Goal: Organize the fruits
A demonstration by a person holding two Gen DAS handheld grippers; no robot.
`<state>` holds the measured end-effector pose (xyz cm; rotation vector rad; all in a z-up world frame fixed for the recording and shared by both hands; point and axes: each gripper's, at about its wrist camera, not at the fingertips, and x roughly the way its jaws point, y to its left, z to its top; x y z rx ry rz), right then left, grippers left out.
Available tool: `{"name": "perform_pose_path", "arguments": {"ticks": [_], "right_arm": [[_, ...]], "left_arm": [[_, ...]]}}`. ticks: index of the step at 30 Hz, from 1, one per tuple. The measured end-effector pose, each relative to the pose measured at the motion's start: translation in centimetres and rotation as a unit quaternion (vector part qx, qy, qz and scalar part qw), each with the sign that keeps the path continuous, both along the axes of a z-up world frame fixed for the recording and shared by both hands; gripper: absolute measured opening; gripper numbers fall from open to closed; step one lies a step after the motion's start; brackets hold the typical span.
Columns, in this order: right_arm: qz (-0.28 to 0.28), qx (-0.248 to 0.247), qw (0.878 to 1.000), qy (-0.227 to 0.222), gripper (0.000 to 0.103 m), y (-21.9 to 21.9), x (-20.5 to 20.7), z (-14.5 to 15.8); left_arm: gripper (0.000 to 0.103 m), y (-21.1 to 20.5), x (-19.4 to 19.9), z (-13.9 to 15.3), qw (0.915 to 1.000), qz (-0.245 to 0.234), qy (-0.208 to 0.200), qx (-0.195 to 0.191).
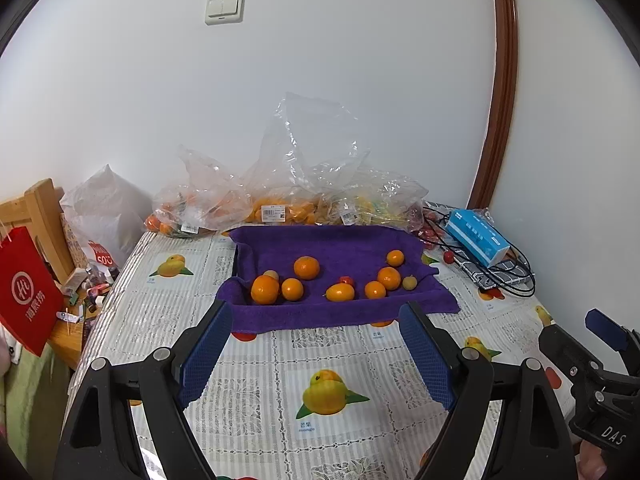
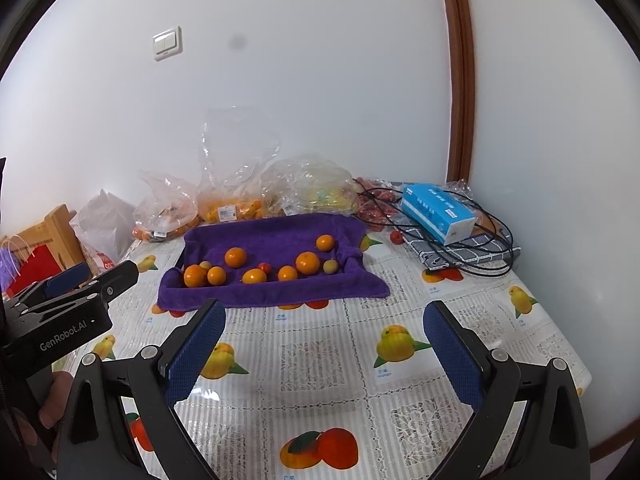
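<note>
The left claw [image 1: 316, 354] hangs low over the counter [image 1: 256, 368], its blue pads wide apart with nothing between them. The right claw [image 2: 324, 354] does the same at its own side, jaws spread wide and empty; in the left view it shows at 4 o'clock, and in the right view the left one shows at 9 o'clock.

Beyond both, at 12 o'clock on the fruit-print cloth, sits a purple towel [image 1: 332, 248] with raised edges. On it lie oranges [image 1: 307, 267], a small red fruit [image 1: 346, 280] among them, and two pale round fruits, one [image 1: 408, 282] at the right end.

Behind the towel, against the wall, clear bags [image 1: 276, 200] hold more orange and yellow fruit. At 2 o'clock from the towel a blue tissue box [image 1: 476, 236] rests on a checked cloth with black cable [image 1: 516, 276] looped around it. At the counter's left edge, 9 o'clock, is a red paper bag [image 1: 28, 292].
</note>
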<state>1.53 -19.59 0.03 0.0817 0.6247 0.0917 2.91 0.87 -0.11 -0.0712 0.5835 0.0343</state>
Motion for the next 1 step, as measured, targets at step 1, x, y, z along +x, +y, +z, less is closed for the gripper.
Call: {"name": "perform_pose_path", "arguments": {"ticks": [1], "right_arm": [[0.001, -0.001, 1.000, 0.000, 0.099, 0.10, 0.03, -0.02]], "left_arm": [[0.084, 0.06, 0.10, -0.10, 1.0000, 0.000, 0.002, 0.000]]}}
